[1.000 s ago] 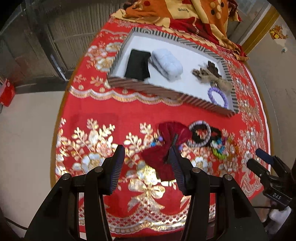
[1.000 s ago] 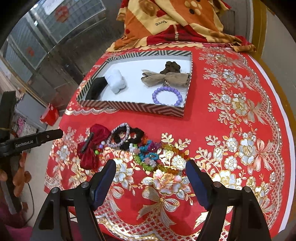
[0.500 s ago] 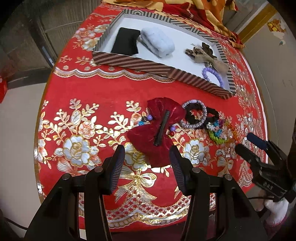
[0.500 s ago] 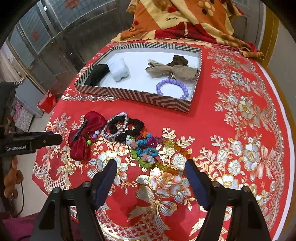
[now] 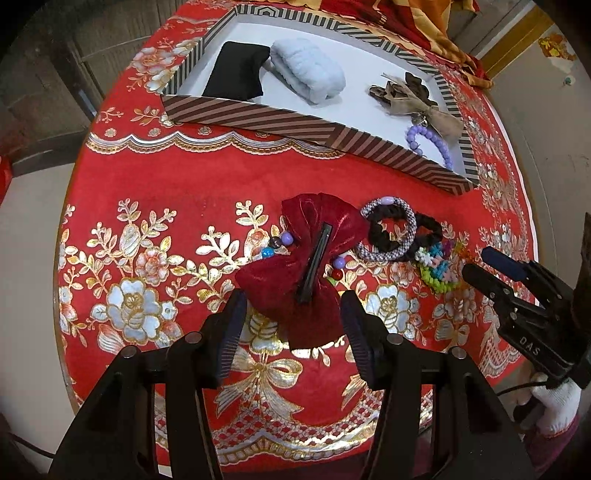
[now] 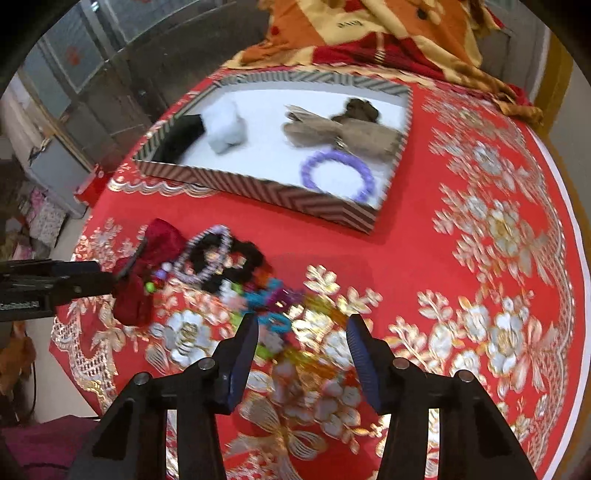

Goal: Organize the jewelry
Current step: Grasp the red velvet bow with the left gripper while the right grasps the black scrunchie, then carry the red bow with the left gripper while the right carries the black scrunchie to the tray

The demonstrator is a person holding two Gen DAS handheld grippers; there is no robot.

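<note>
Dropping closer, the left tongs (image 5: 291,325) widen, empty, astride the red bow (image 5: 295,273); the right tongs (image 6: 301,350) narrow, empty.

Round table under red floral cloth (image 5: 155,192), striped tray (image 5: 280,122), red velvet bow (image 5: 306,266), loose bracelets (image 5: 399,236), folded blanket (image 6: 369,33)

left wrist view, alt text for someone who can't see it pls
The open left gripper hovers over a red velvet hair bow on a red floral tablecloth. Beyond it, a striped tray holds hair accessories; the right gripper is at the right edge.
</note>
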